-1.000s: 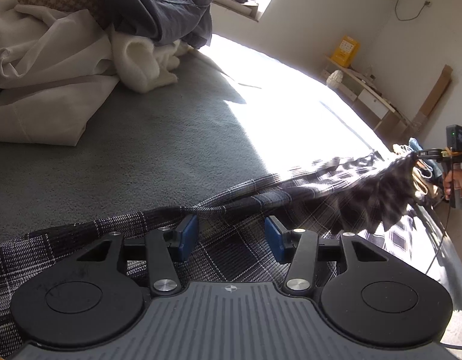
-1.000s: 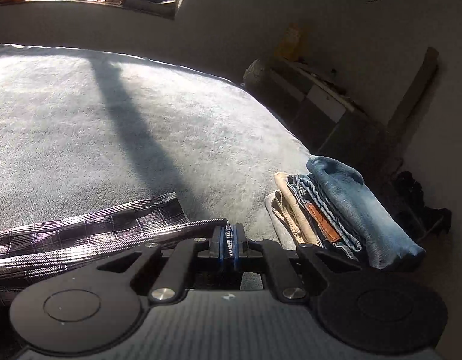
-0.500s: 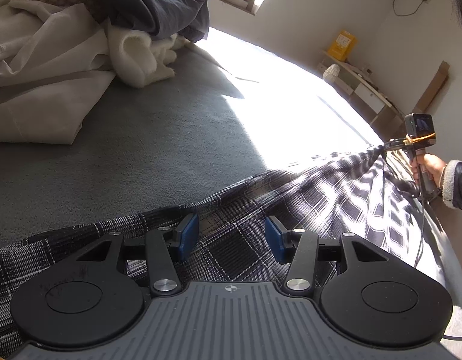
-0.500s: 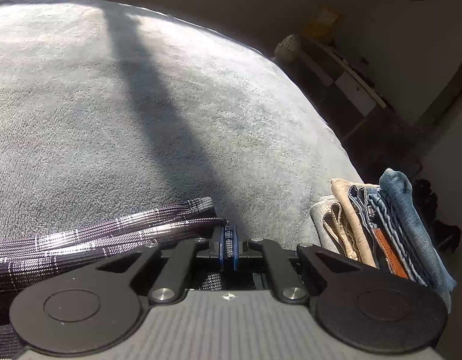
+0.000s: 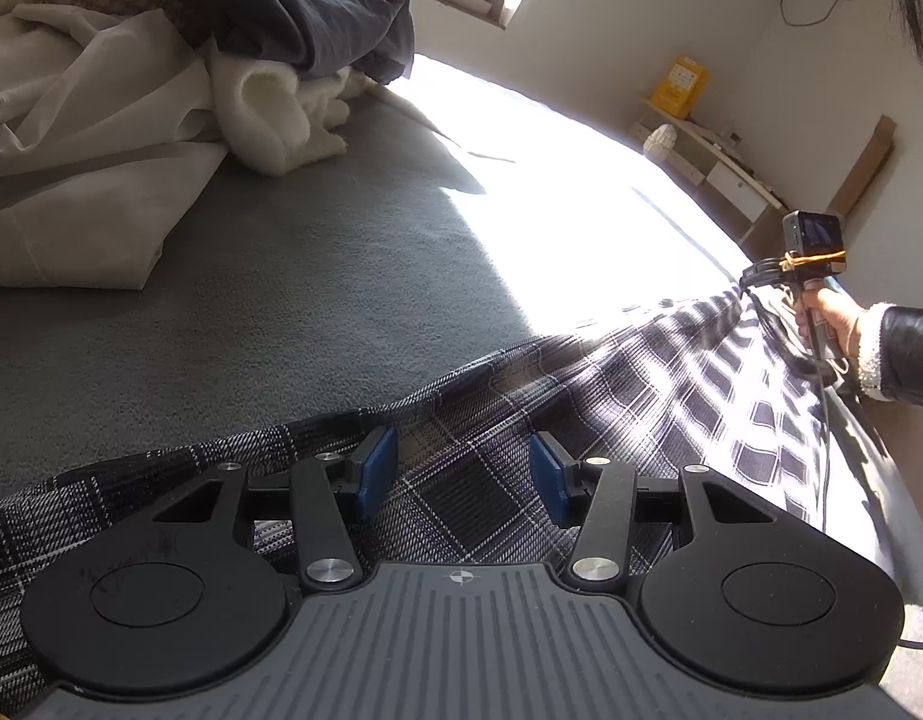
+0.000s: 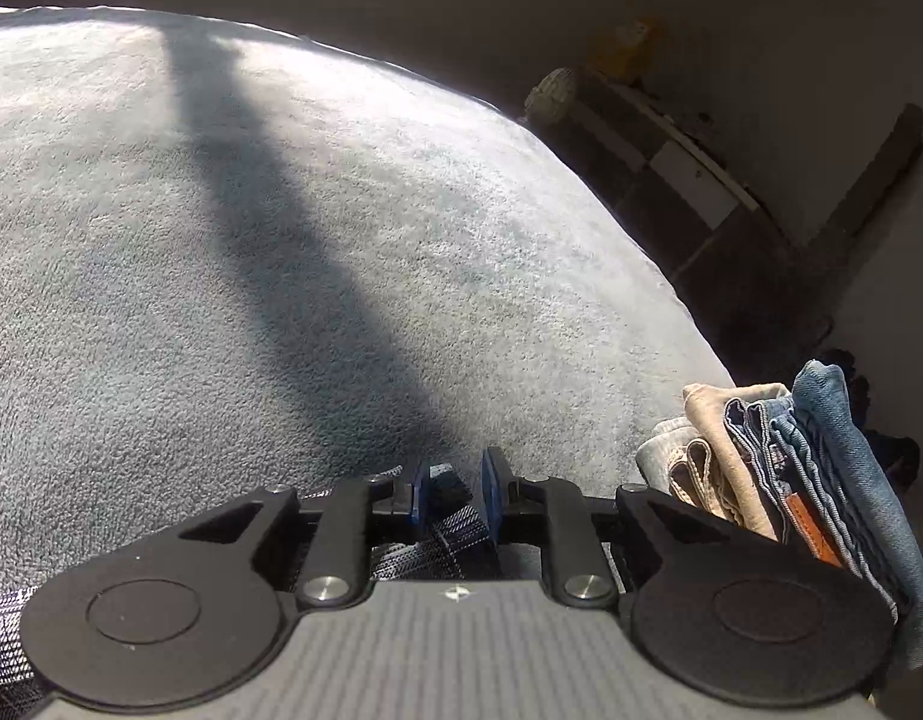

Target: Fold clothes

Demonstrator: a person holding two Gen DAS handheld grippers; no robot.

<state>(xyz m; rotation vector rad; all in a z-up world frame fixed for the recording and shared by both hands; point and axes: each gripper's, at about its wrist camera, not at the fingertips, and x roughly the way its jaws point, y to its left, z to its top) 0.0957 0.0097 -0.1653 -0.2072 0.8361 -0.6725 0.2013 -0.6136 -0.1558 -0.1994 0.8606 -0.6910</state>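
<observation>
Laundry heap of cream sheets and a dark grey garment lies at far left on the grey fleece-covered bed, well apart from the work. Nearer, the black-and-white plaid cloth garment is spread along the bed's near edge, running from the lower left across to the right, where it rises in a slack ridge toward the right gripper, gripped by a hand in a dark sleeve.

The left gripper hovers over the plaid cloth with its blue pads standing apart; cloth shows between and below them, yet neither pad presses on it. In the right wrist view the right gripper has its jaws opening: a dark corner of the plaid garment lies between the blue pads, which look clear of it. Just to the right stands a folded stack of blue denim and beige clothes at the bed's edge.

Step in hand, as judged: laying the garment out flat, with the right corner being let go after a stretch along the edge. The next move probably calls for fresh grips by both tools on the near hem or corners, taken low and pinching a single layer, so the cloth can be carried over on itself without dragging.
</observation>
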